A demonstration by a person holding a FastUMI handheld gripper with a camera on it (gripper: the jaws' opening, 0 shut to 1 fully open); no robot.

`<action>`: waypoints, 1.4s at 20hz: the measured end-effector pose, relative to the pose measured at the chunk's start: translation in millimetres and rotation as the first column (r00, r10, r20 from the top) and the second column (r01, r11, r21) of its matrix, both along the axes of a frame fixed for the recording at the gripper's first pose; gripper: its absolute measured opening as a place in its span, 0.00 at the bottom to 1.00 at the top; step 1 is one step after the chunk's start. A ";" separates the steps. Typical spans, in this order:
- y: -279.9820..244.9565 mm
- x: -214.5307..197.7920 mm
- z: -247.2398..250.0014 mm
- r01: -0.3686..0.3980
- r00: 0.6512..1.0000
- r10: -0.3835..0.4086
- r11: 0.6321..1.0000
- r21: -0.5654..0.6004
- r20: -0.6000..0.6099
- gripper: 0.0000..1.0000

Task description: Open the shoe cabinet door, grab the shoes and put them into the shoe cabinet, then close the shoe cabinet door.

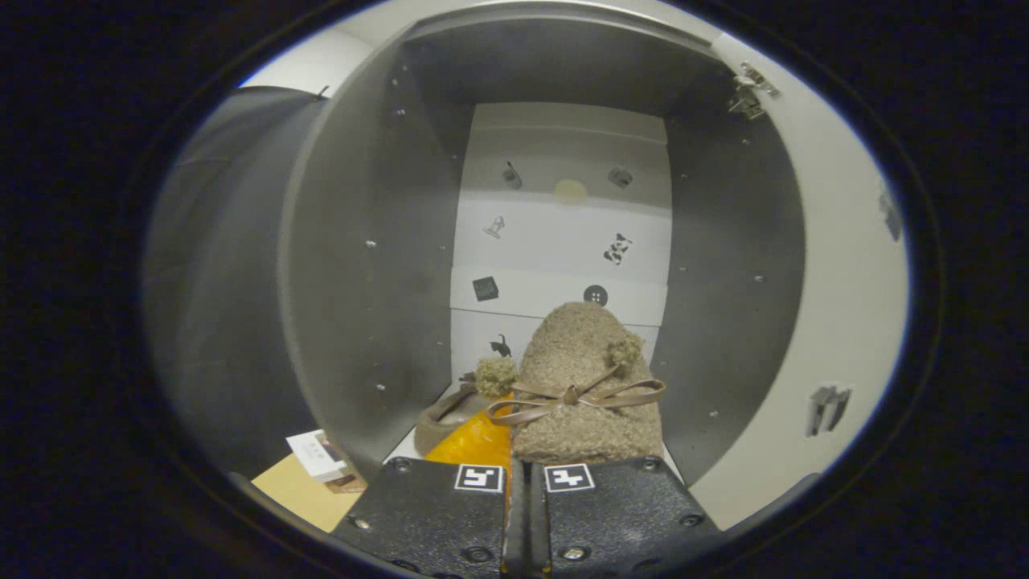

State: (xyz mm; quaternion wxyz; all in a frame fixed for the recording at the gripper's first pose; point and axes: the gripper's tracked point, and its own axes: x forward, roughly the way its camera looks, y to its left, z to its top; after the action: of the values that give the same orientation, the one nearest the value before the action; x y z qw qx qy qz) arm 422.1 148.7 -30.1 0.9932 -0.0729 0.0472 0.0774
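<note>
Showing the tongs (524,482) pressed nearly together, pinching the heel end of a fuzzy tan slipper (583,378) at the mouth of the shoe cabinet (370,265). Displaying the slipper's curly, fleece-like upper, a thin flat brown bow (575,396) tied across it, and small pompoms of the same fuzz at the bow's 10 and 2 o'clock. Pointing toe-first, toward 12 o'clock, into the cabinet's grey interior. Lying at the held slipper's 9 o'clock, a second slipper (446,414) resting on the cabinet floor, opening upward, its own pompom (496,375) beside it. Standing swung open at 3 o'clock, the pale cabinet door (836,322), hinge (748,90) at its upper corner. Concealing the actual contact between fingers and slipper behind the finger blocks; partly covering an orange-yellow patch (474,441) at 11 o'clock of the fingers, nature unclear. Cutting off a small box (317,457) on the tan desk (301,490) at 8 o'clock.
</note>
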 end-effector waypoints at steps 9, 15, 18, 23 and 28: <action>-16.9 115.1 -71.4 0.056 0.981 -0.055 0.998 -0.001 -0.184 0.06; -27.5 130.6 -98.3 0.125 0.938 -0.084 0.987 0.104 -0.336 0.06; -26.7 132.3 -107.6 0.140 0.911 -0.095 0.987 0.084 -0.402 0.22; -18.7 117.6 -93.5 0.124 0.924 -0.082 0.988 0.090 -0.374 0.49; -17.7 81.2 -77.4 0.123 0.950 -0.100 0.991 0.059 -0.296 0.69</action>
State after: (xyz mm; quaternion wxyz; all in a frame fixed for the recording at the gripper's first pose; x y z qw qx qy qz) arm 503.4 131.1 -107.5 0.9801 -0.0197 0.1947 0.0330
